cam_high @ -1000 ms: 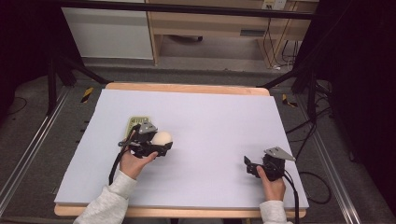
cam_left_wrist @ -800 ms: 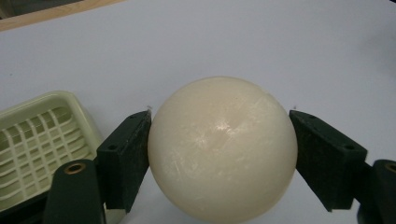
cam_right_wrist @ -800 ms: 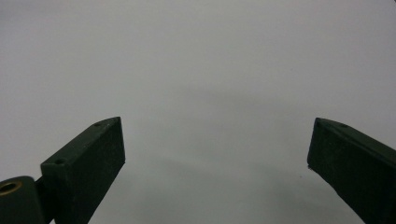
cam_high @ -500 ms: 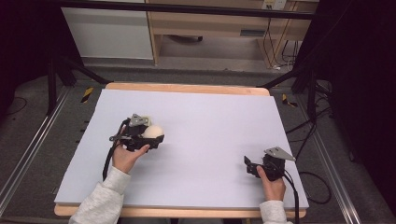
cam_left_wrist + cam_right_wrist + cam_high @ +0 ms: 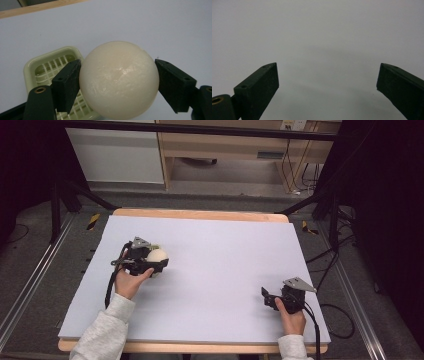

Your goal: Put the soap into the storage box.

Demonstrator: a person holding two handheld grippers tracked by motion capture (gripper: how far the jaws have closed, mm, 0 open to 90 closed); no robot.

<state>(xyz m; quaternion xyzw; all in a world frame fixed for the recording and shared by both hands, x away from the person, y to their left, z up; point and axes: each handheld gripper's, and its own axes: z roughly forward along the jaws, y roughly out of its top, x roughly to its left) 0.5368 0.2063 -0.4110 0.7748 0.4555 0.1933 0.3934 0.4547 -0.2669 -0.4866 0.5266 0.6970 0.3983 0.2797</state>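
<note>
The left tool (image 5: 156, 262) has carried the ball (image 5: 119, 79) toward the desk's (image 5: 225, 270) left, gripping it over the green tray (image 5: 47, 66), while the right tool (image 5: 267, 298) rests wide open; that smooth ball could slip and roll away.

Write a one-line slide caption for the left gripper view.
Left claw clamps a cream ball above a pale green slotted tray on the white table.
</note>
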